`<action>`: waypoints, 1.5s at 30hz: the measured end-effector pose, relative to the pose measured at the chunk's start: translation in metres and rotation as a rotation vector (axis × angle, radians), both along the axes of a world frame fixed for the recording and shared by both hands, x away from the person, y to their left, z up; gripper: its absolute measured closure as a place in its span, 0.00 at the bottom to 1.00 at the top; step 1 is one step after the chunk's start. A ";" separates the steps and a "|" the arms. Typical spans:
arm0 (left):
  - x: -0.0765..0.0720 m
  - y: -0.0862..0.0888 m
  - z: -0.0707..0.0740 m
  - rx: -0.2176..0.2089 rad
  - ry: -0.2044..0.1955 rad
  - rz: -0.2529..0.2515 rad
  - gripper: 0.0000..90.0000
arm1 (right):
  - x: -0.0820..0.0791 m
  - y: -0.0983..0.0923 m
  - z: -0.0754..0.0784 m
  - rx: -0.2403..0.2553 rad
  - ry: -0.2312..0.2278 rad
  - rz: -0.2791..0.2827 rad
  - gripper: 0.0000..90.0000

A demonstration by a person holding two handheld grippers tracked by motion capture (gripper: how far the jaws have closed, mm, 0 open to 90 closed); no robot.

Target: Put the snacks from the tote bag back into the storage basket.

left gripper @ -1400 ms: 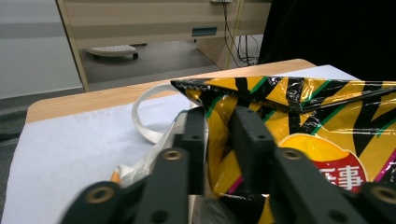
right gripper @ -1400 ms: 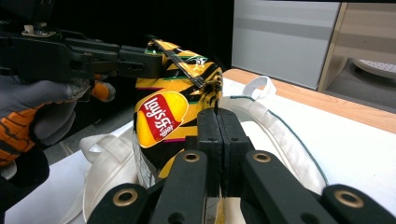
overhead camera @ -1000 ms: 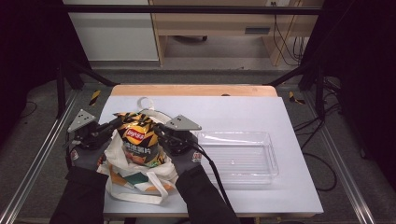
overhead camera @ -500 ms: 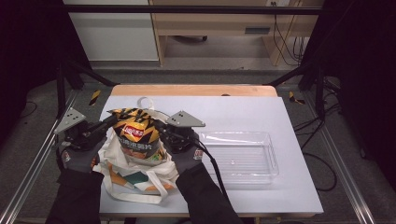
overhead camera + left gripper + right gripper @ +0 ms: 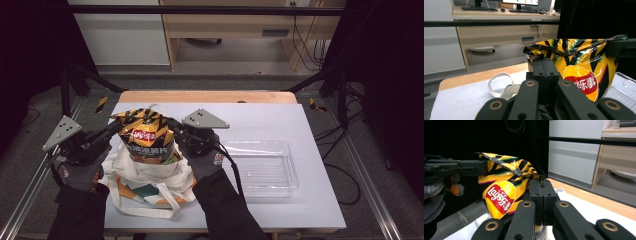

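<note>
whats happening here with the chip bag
A person holds a tool in each hand, and both are clamped on the top corners of a yellow chip bag. The left tool and the right tool hold it upright above a white cloth bag on the table. A clear plastic tray sits to the right.

The crisp bag carries the one clear brand: "Lay's" in white script across a red band inside a yellow disc, with Chinese characters under it. In the left gripper view the same red band on the bag shows the white characters "乐事". From above, the bag has further lines of print below the logo, too small to read.
</note>
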State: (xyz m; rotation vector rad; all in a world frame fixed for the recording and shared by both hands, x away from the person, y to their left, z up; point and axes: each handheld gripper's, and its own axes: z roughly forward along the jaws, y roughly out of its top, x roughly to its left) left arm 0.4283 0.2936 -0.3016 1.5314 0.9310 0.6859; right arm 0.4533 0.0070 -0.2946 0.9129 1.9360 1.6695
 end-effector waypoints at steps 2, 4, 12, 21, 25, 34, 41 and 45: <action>-0.004 -0.002 0.004 -0.003 -0.008 0.000 1.00 | -0.001 -0.002 0.004 -0.005 -0.008 0.000 1.00; -0.007 -0.003 0.007 -0.008 -0.017 -0.004 1.00 | -0.002 -0.003 0.007 -0.009 -0.015 0.002 1.00; -0.017 -0.010 0.015 -0.004 -0.055 -0.019 1.00 | -0.009 -0.011 0.022 -0.018 -0.050 0.004 1.00; -0.023 -0.023 0.023 -0.001 -0.081 -0.037 1.00 | -0.015 -0.024 0.034 -0.028 -0.072 -0.003 1.00; -0.025 -0.027 0.029 -0.012 -0.091 -0.045 1.00 | -0.018 -0.029 0.041 -0.028 -0.084 -0.006 1.00; -0.024 -0.044 0.036 -0.010 -0.099 -0.065 1.00 | -0.020 -0.044 0.048 -0.029 -0.097 -0.030 1.00; -0.023 -0.058 0.041 -0.002 -0.110 -0.075 1.00 | -0.023 -0.058 0.052 -0.025 -0.097 -0.048 1.00; -0.022 -0.066 0.042 -0.009 -0.115 -0.086 1.00 | -0.025 -0.067 0.054 -0.020 -0.099 -0.055 1.00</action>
